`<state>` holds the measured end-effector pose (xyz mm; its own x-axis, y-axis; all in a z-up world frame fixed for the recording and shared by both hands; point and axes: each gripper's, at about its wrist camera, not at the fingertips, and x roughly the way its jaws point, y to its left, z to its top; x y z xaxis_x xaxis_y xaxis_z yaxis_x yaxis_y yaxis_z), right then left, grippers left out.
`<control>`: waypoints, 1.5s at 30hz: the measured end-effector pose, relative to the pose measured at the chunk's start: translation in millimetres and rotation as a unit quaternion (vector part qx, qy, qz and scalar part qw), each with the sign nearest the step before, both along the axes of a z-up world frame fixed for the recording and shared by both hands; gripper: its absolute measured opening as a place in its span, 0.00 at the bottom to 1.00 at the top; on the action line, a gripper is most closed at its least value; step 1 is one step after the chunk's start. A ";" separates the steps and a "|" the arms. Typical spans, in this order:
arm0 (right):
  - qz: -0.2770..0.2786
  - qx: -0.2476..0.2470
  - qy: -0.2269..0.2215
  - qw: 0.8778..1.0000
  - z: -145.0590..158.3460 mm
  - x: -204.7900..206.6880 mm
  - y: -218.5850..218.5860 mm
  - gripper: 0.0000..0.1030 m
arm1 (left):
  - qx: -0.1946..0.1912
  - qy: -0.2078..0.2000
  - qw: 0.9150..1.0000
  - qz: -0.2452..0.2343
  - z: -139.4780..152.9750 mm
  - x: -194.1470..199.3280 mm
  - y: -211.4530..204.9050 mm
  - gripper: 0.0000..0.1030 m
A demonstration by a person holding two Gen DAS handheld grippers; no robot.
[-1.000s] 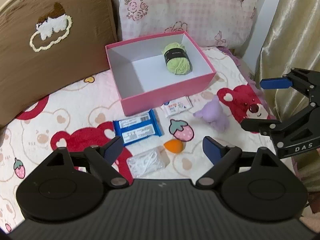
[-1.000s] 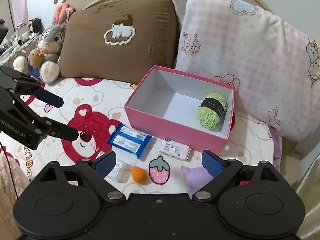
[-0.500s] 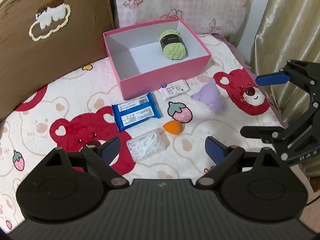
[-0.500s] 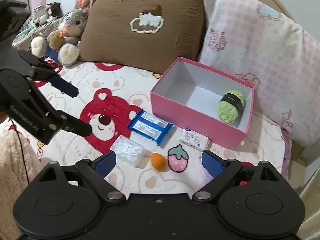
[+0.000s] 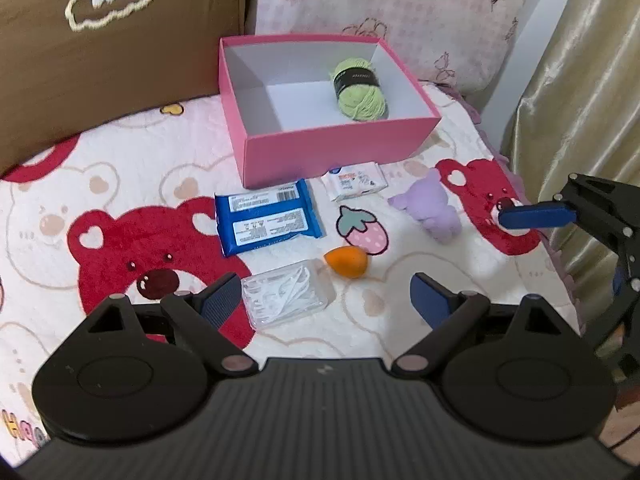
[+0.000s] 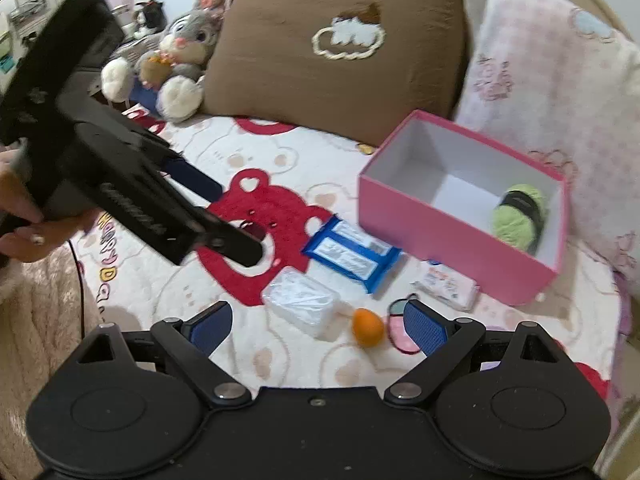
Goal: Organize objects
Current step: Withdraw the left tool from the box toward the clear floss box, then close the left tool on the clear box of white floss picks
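Both grippers sank toward soft egg-shaped orange sponge (image 5: 346,262), fingers spread.

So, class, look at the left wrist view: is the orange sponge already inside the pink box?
No, the orange sponge lies on the blanket in front of the pink box, which holds only green yarn.

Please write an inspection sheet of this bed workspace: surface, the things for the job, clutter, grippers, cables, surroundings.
Surface: bear-print blanket on a bed.
Job's things: pink box open, green yarn inside. In front of it lie a blue packet, white tissue pack, purple toy, orange sponge and clear floss-pick box.
Clutter: nothing seen.
Grippers: left gripper open, jaws just widened, nothing between them; right gripper open, empty.
Cables: thin black cable at the blanket's left edge.
Surroundings: brown pillow, pink pillow, plush rabbit, curtain.
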<state>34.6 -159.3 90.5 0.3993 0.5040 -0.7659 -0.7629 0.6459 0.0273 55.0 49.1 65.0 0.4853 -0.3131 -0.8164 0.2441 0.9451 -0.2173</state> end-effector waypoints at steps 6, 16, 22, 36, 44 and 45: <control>0.028 0.006 0.000 1.000 -26.4 5.9 16.1 0.92 | 0.017 -0.004 1.000 -0.005 -33.7 7.0 4.1 0.89; 0.049 0.009 0.000 0.999 -73.8 25.8 47.4 0.92 | 0.007 0.010 0.999 0.032 -80.6 25.8 20.9 0.89; 0.056 0.027 -0.002 0.998 -102.4 28.9 54.6 0.92 | -0.018 -0.014 0.998 0.059 -94.1 26.5 31.3 0.89; 0.055 0.007 0.010 0.998 -158.8 37.1 69.3 0.92 | -0.043 0.056 0.996 0.058 -153.8 32.1 24.2 0.88; 0.034 0.015 0.054 0.998 -169.9 45.7 67.6 0.92 | -0.020 0.055 0.996 0.065 -172.1 30.3 15.3 0.87; 0.030 0.018 0.058 0.998 -171.6 47.1 66.5 0.92 | -0.015 0.053 0.996 0.069 -173.4 30.6 15.0 0.87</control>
